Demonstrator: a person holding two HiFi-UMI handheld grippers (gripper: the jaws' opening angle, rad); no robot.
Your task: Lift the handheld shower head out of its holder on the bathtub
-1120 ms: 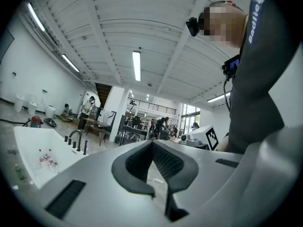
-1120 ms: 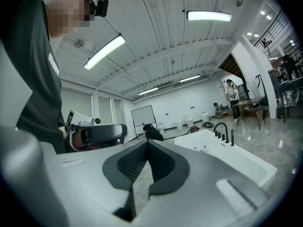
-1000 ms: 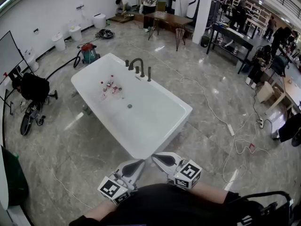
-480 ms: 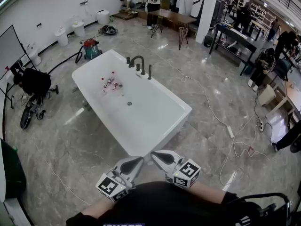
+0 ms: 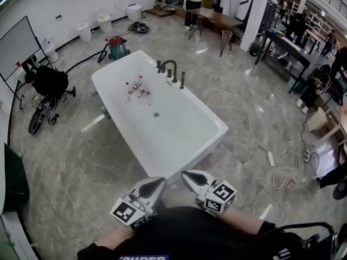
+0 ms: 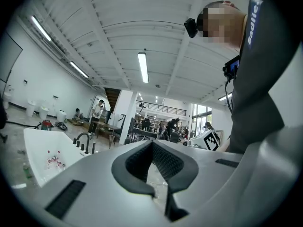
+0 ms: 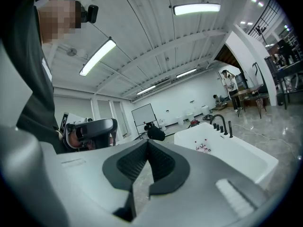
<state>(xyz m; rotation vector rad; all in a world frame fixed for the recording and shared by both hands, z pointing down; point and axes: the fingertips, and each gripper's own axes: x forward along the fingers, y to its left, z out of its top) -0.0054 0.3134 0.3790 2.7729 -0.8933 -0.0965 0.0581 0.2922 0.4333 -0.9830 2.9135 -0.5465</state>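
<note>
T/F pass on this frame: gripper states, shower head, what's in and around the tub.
1. The left gripper and the right gripper both have their fingers shut on nothing. True.
2. The right gripper holds the handheld shower head. False: it stands in its holder on the bathtub rim, beside the faucet, far from both grippers.
3. Small red-and-white items lie inside the bathtub. True.
4. The red vacuum cleaner stands between the grippers and the bathtub. False: it is on the floor beyond the bathtub's far end.
</note>
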